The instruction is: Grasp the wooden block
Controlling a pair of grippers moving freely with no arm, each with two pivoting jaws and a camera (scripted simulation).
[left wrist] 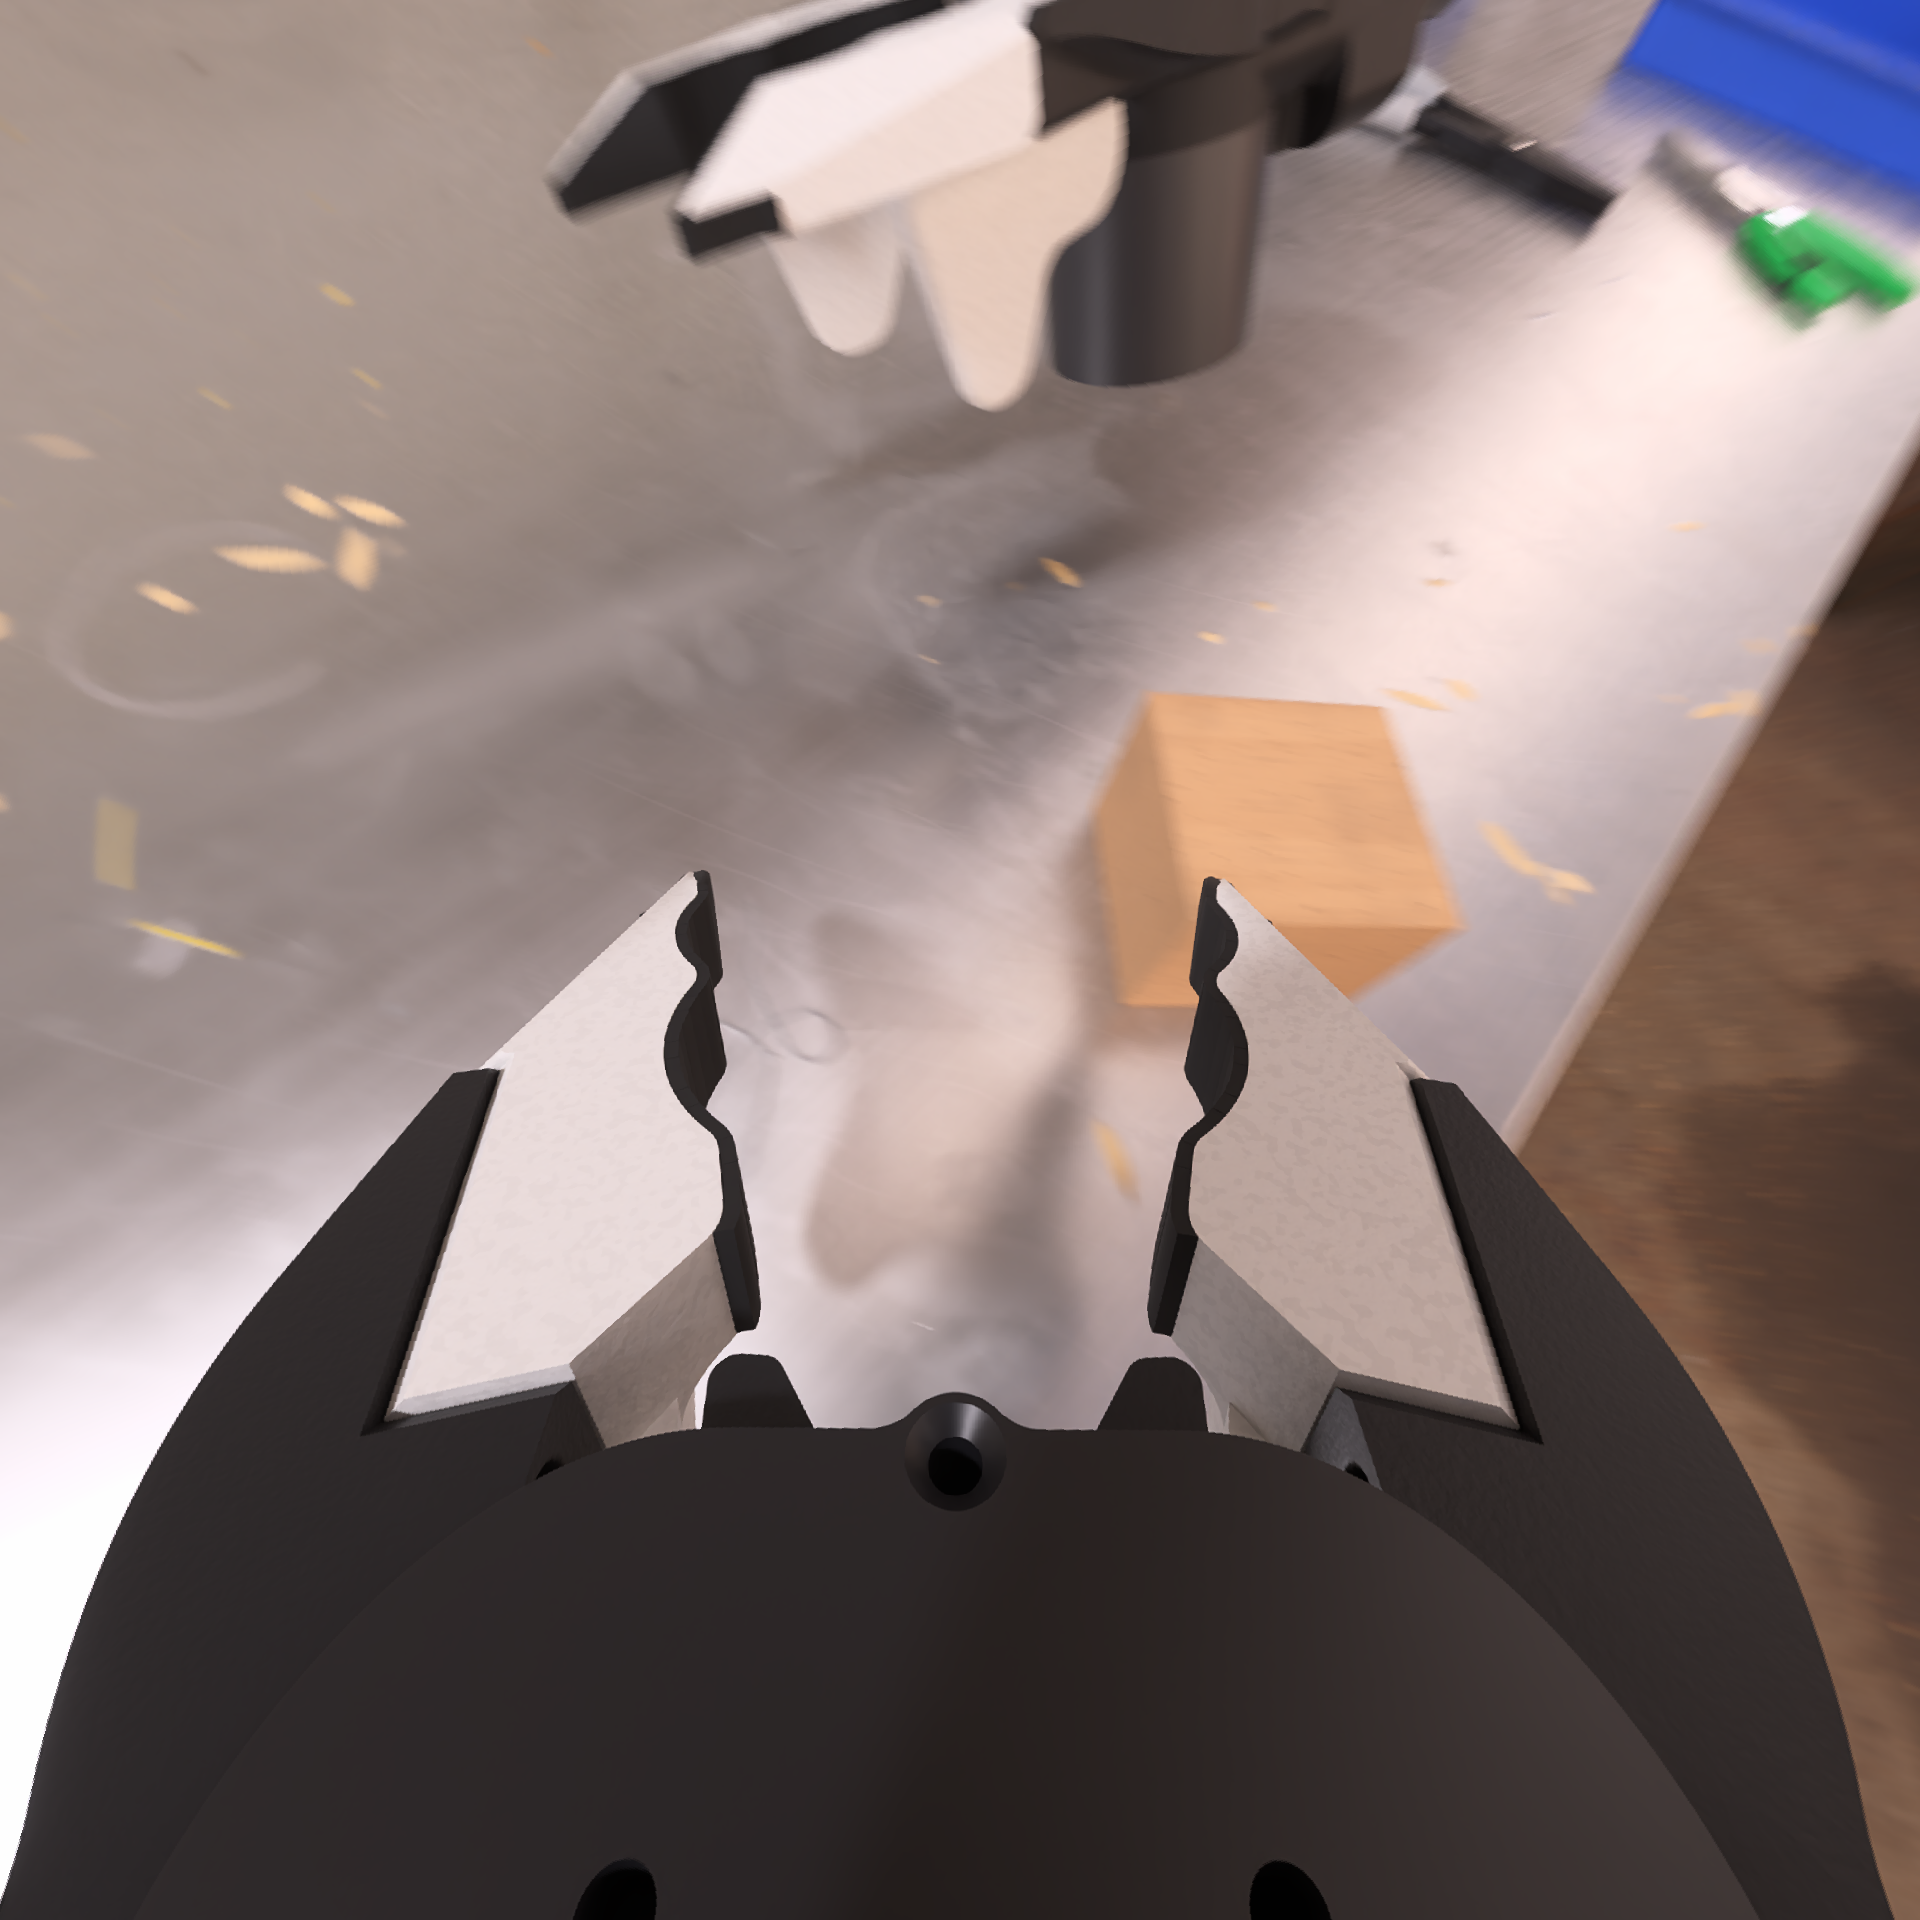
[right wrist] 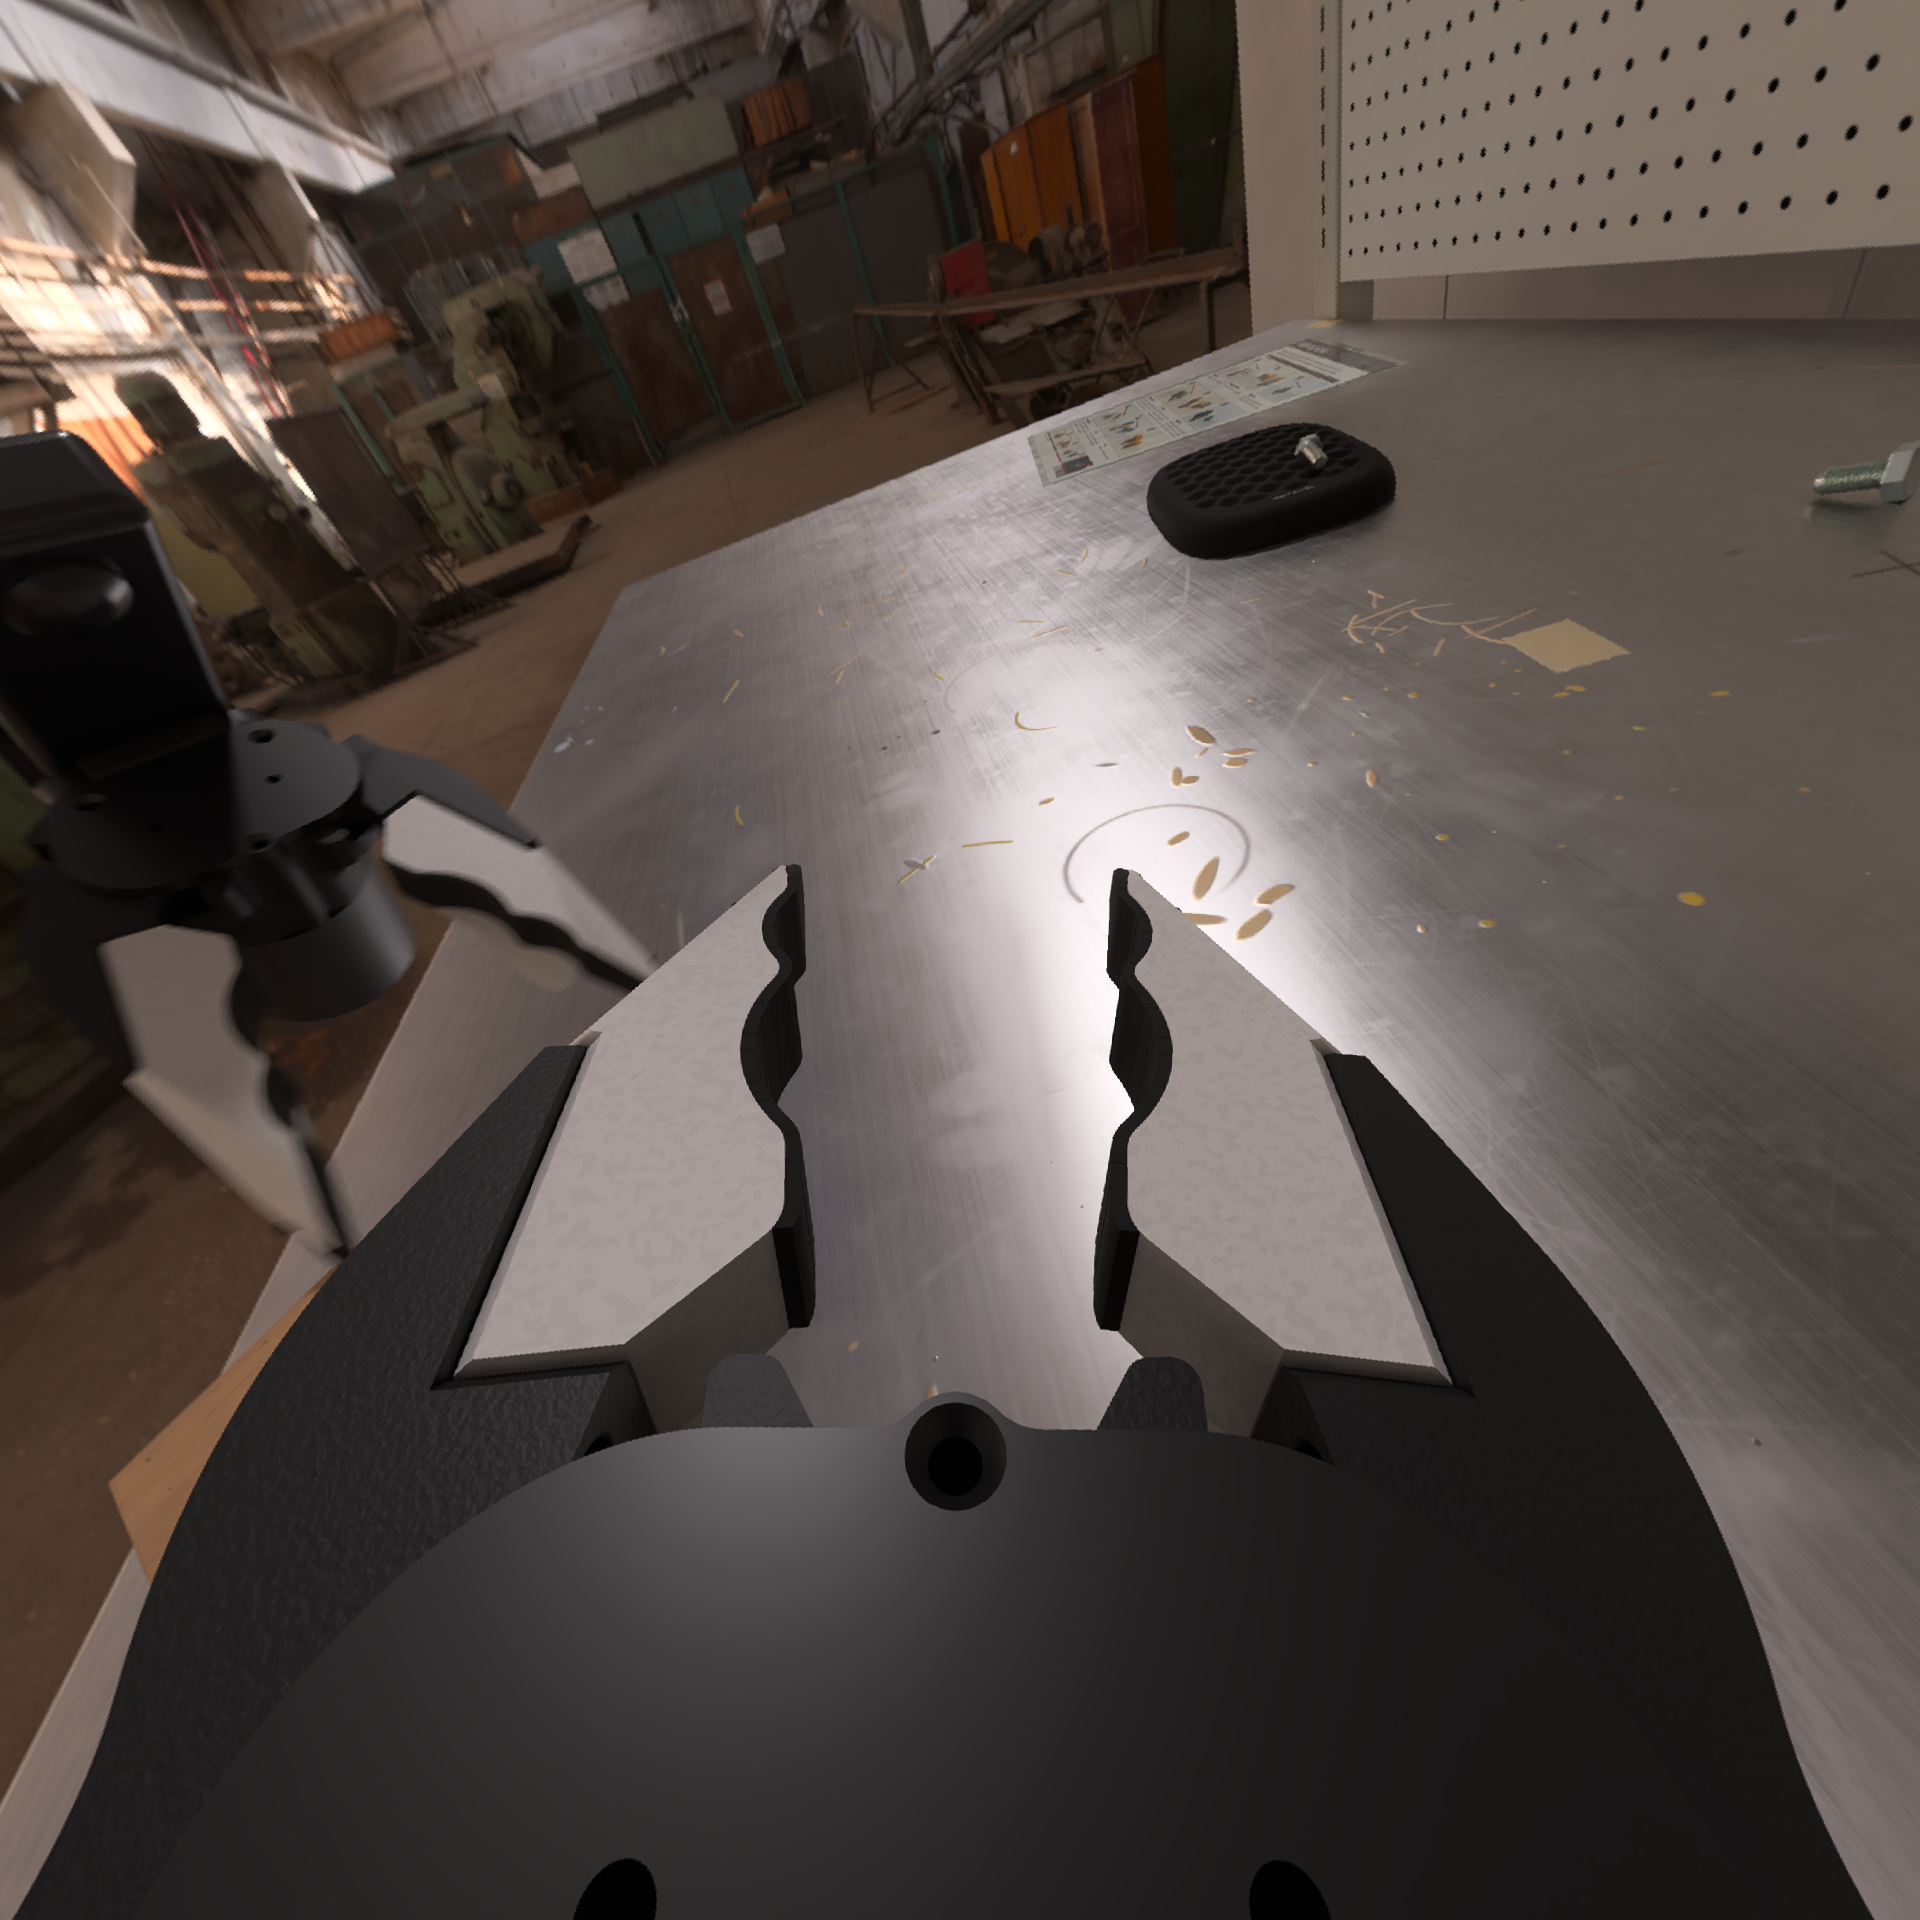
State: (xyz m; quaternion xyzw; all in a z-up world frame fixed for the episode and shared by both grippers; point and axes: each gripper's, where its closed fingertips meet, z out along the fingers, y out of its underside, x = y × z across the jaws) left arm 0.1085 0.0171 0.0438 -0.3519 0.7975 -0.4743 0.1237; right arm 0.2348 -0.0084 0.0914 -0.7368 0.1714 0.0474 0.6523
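Note:
The wooden block (left wrist: 1268,831) is a tan cube on the metal table (left wrist: 416,727), near the table's right edge in the left wrist view. My left gripper (left wrist: 958,888) is open and empty above the table; the block lies just ahead and to the right, partly behind the right fingertip (left wrist: 1216,914). My right gripper (left wrist: 920,353) hangs farther off at the top, above the table. In the right wrist view it (right wrist: 956,878) is open and empty over bare table. Only a corner of the block (right wrist: 197,1455) shows there, at the lower left. The left gripper (right wrist: 468,1112) shows at the left, open.
A black perforated pad (right wrist: 1273,488) with a small bolt on it, a printed sheet (right wrist: 1195,405), a loose bolt (right wrist: 1870,478) and a pegboard (right wrist: 1610,135) lie far across the table. A green object (left wrist: 1818,260) and blue bin (left wrist: 1766,52) sit beyond the right gripper. Wood shavings (right wrist: 1205,883) are scattered about.

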